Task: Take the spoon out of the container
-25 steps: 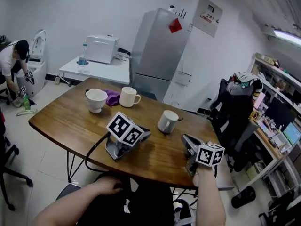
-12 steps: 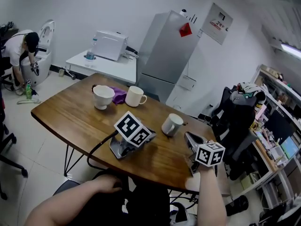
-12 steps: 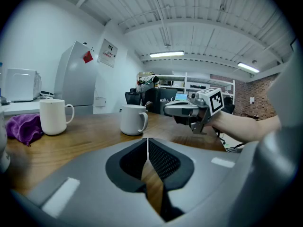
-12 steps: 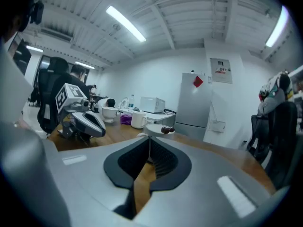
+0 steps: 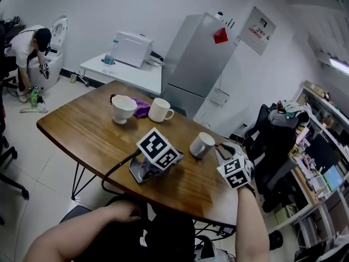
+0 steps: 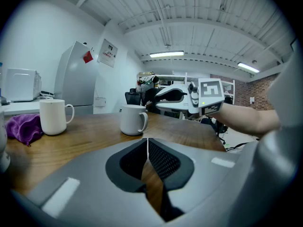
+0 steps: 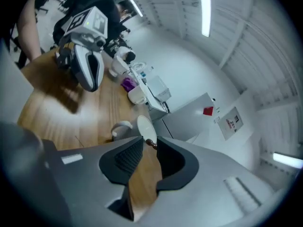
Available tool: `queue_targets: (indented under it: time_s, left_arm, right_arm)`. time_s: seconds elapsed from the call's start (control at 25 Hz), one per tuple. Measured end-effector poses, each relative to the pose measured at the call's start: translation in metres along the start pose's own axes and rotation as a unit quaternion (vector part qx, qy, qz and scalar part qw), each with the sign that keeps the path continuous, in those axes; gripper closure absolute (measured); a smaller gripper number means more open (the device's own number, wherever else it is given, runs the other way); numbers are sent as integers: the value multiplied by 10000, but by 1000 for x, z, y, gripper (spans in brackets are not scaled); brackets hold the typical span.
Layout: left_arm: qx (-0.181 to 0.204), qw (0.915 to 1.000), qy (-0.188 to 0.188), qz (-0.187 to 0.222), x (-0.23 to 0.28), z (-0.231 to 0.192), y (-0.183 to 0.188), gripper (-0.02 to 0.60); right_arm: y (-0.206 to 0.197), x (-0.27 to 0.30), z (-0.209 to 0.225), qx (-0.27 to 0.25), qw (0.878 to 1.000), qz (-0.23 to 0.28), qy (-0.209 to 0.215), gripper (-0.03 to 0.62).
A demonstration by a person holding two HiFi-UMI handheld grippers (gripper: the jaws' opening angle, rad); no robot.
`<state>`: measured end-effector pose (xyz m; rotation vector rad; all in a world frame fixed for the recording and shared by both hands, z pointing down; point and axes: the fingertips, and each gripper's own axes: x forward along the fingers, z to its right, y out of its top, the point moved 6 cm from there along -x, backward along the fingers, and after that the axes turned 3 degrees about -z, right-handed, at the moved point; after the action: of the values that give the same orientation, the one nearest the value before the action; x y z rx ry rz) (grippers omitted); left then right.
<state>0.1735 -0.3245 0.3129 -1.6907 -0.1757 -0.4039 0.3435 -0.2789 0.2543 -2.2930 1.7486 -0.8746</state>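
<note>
A white mug point(image 5: 201, 144) stands on the wooden table point(image 5: 82, 132), and it also shows in the right gripper view point(image 7: 124, 129). A brown spoon handle point(image 7: 151, 144) sticks out of it. My right gripper point(image 5: 222, 149) hangs just right of the mug. Its jaws are opening, and the handle's tip lies between the fingertips point(image 7: 148, 143) with no pad pressing on it. My left gripper point(image 5: 143, 171) rests on the table, jaws shut and empty point(image 6: 147, 141). From it I see the mug point(image 6: 132, 119) with the right gripper point(image 6: 189, 94) behind.
A white cup point(image 5: 123, 108), a purple cloth point(image 5: 142, 107) and another white mug point(image 5: 161, 109) stand at the table's far side. A grey fridge point(image 5: 199, 59) is behind, an office chair point(image 5: 272, 138) to the right. A person point(image 5: 30, 45) bends at far left.
My right gripper has lifted from the table's near edge and moved forward to the mug, and its jaws have parted. The left gripper has stayed on the table.
</note>
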Motion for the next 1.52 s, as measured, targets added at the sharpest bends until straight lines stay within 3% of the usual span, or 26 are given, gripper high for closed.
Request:
queue_targets:
  time_s: [0.2,0.64,0.96,1.16,1.32,1.52]
  left_arm:
    - [9,10000,2,11,2,1,-2,569]
    - [4,10000,0,8,3,0,-2,569]
    - [3,10000,-1,7,0,-1,-2,569]
    - [8,10000,-6,5,0,0,-3,569]
    - [3,10000,-5,7,0,-1,-3,569]
    - [5,10000,-4,-2,-1,-2,-2,569]
  right_arm:
    - [1,13,-8,-807,9961,-334,-139,493]
    - [0,19,-10,-1348,9877,-565,-559,536]
    - [7,-2,5,-1344,9860,-272,-949,539]
    - [11,-23,20,-1316,9812,-69,-1407,539]
    - [6,-41,39,-890,9801,74,-1773,539]
    - [-20,-48,53,-157,9821,6,-1878,539]
